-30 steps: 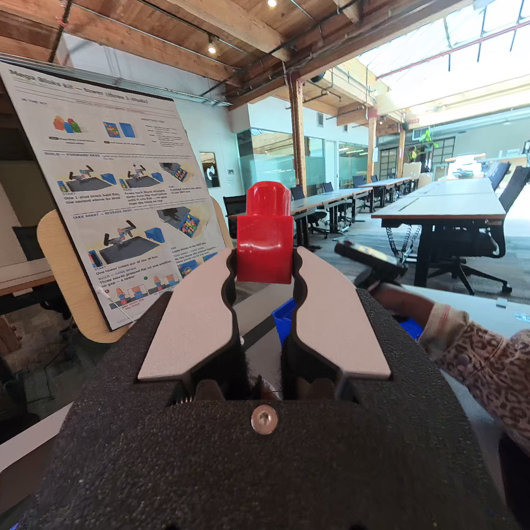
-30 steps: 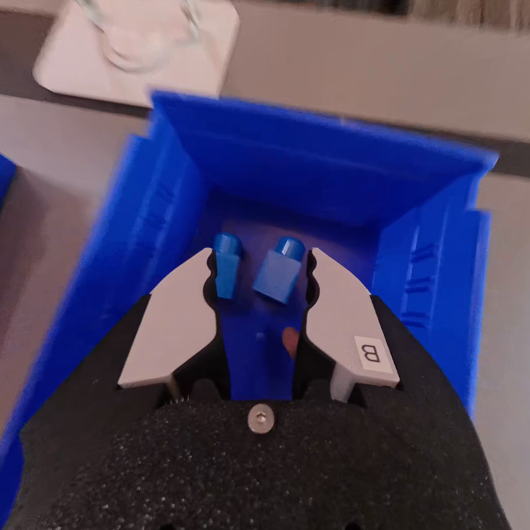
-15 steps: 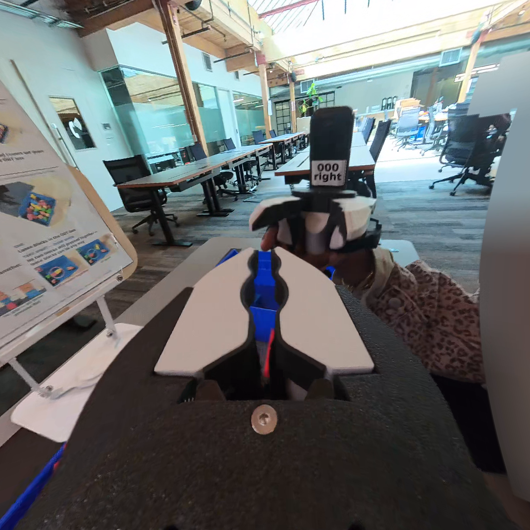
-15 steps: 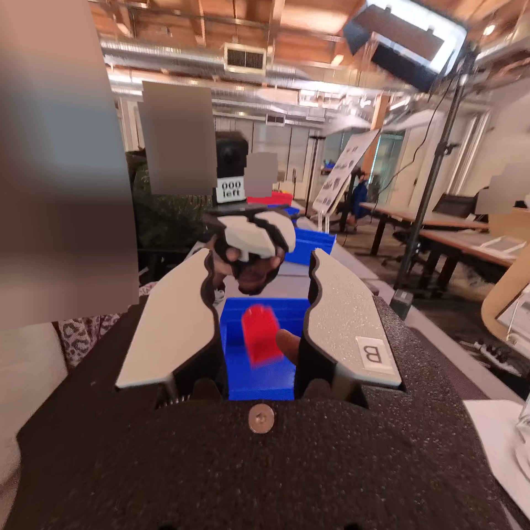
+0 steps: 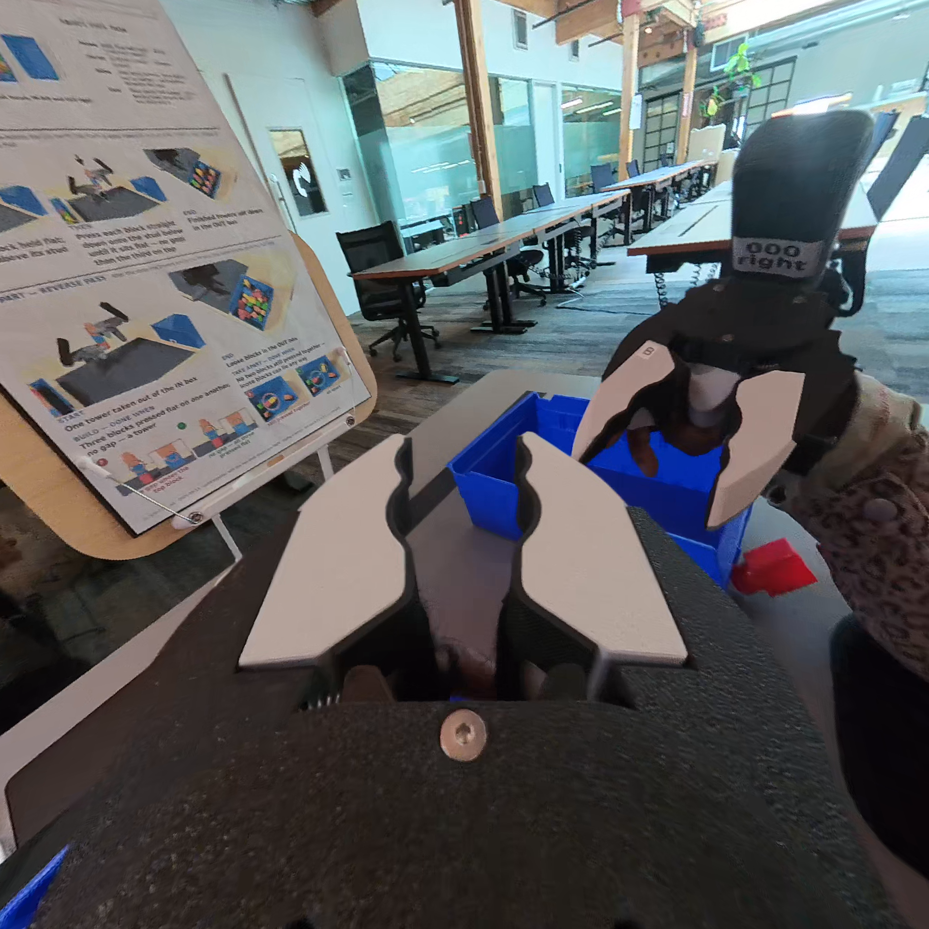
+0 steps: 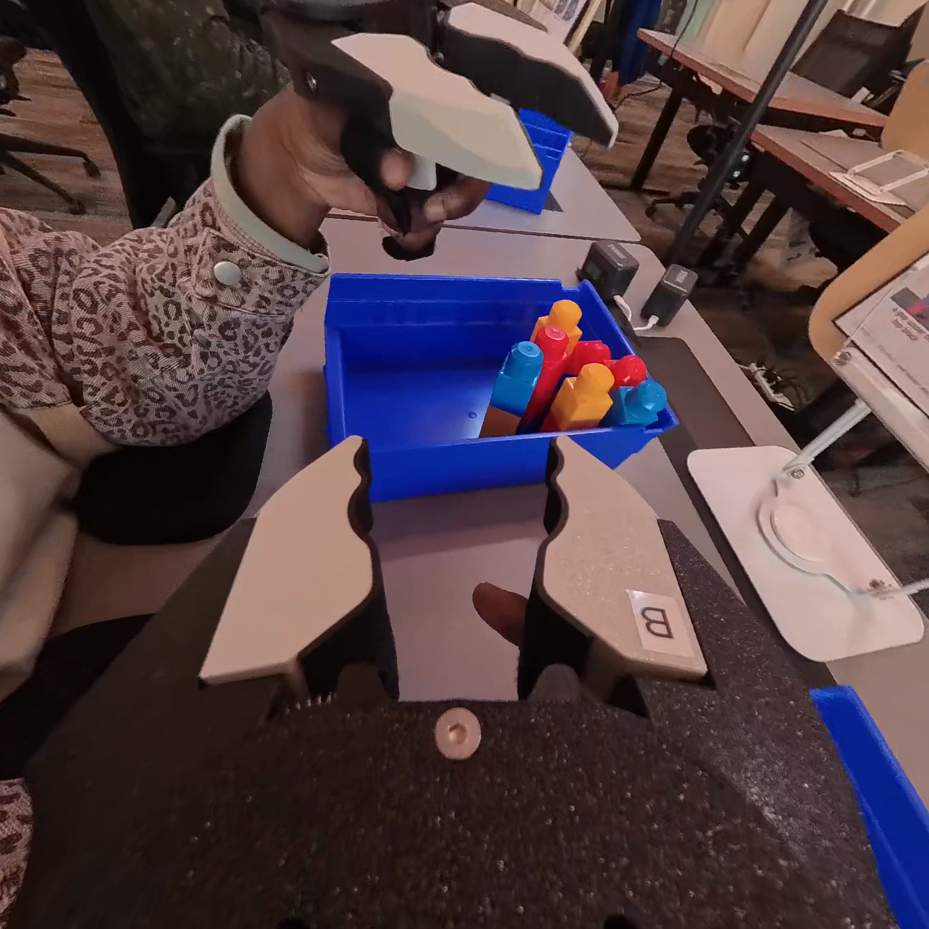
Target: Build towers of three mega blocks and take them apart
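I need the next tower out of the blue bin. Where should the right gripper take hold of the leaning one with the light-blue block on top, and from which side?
Grip the light-blue top block across its flat side faces, below the stud, coming from above on the bin's empty side. It leans against the other towers, which crowd its far side.

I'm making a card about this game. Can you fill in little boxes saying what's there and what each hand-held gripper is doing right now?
left hand-held gripper: open, holding nothing
right hand-held gripper: open, holding nothing
near bin: blue, on the table, block towers leaning in its right corner
block colours: blue, red, orange
loose block: red, on the table beside a blue bin
sign: picture sheet on a wooden board, on a stand
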`<state>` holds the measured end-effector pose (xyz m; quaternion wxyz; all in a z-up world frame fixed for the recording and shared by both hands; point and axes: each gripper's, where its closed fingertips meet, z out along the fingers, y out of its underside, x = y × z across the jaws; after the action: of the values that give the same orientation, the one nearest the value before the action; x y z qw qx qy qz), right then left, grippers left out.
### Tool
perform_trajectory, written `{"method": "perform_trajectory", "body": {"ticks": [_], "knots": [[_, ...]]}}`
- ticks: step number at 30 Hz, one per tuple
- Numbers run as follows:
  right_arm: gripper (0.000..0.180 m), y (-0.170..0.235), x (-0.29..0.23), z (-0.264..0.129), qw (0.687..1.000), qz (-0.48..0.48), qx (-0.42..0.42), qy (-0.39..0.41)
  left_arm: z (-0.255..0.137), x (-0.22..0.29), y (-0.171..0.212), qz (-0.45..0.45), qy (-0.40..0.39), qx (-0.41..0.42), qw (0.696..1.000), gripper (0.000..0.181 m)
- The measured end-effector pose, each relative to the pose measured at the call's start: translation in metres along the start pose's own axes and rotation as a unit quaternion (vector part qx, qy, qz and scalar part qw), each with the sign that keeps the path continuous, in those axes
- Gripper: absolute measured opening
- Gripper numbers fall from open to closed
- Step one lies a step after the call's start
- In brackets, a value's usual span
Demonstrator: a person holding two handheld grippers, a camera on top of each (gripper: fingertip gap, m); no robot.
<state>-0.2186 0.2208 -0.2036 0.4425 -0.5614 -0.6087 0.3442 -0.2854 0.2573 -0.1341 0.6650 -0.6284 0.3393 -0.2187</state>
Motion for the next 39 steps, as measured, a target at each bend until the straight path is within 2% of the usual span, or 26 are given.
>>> {"method": "perform_trajectory", "body": {"ticks": [6,8,10,13,16,18,20,23,25,26,28,29,30,32,35,37,39], "knots": [[0.065,-0.001,-0.004,-0.012,1.000,-0.010,-0.013,0.016,-0.003,-0.007,-0.010,-0.045,-0.013,0.028,0.999,0.077],[0.067,-0.004,-0.008,-0.014,1.000,0.002,-0.013,0.004,-0.005,-0.010,-0.012,-0.038,-0.019,0.037,0.998,0.095],[0.084,-0.008,-0.009,-0.014,1.000,0.028,-0.005,-0.008,-0.007,-0.010,-0.015,-0.018,-0.022,0.051,0.998,0.116],[0.120,-0.018,-0.003,-0.013,0.998,0.054,0.027,-0.003,-0.008,-0.016,-0.016,-0.017,-0.044,0.045,0.998,0.146],[0.147,-0.031,0.015,-0.014,0.994,0.002,0.087,0.068,-0.012,-0.025,-0.020,-0.015,-0.073,0.056,0.996,0.146],[0.149,-0.036,0.028,-0.019,0.987,-0.021,0.107,0.116,-0.016,-0.032,-0.026,-0.020,-0.092,0.073,0.993,0.146],[0.145,-0.036,0.038,-0.025,0.985,0.000,0.100,0.142,-0.022,-0.039,-0.030,-0.016,-0.115,0.086,0.989,0.146],[0.131,-0.038,0.054,-0.034,0.977,0.047,0.104,0.181,-0.035,-0.053,-0.039,-0.007,-0.161,0.112,0.981,0.141],[0.113,-0.047,0.059,-0.041,0.968,0.059,0.148,0.196,-0.043,-0.055,-0.045,-0.005,-0.168,0.131,0.977,0.133],[0.090,-0.053,0.062,-0.046,0.960,0.065,0.181,0.203,-0.047,-0.057,-0.048,-0.009,-0.171,0.141,0.975,0.127],[0.033,-0.064,0.069,-0.055,0.943,0.091,0.241,0.211,-0.057,-0.060,-0.054,-0.015,-0.179,0.169,0.969,0.103],[0.011,-0.064,0.073,-0.057,0.937,0.122,0.251,0.208,-0.063,-0.062,-0.058,-0.023,-0.185,0.184,0.965,0.095],[0.000,-0.059,0.073,-0.056,0.939,0.155,0.239,0.194,-0.068,-0.065,-0.061,-0.030,-0.191,0.197,0.961,0.082],[0.000,-0.036,0.060,-0.047,0.960,0.185,0.149,0.146,-0.077,-0.065,-0.065,-0.036,-0.190,0.219,0.956,0.064],[0.000,0.022,0.035,-0.056,0.973,0.155,-0.038,0.168,-0.084,-0.059,-0.068,-0.038,-0.162,0.220,0.961,0.037],[0.018,0.061,0.014,-0.074,0.960,0.152,-0.138,0.190,-0.089,-0.058,-0.067,-0.037,-0.159,0.214,0.963,0.036],[0.050,0.099,-0.021,-0.092,0.946,0.176,-0.213,0.171,-0.093,-0.057,-0.068,-0.024,-0.160,0.212,0.964,0.038]]}}
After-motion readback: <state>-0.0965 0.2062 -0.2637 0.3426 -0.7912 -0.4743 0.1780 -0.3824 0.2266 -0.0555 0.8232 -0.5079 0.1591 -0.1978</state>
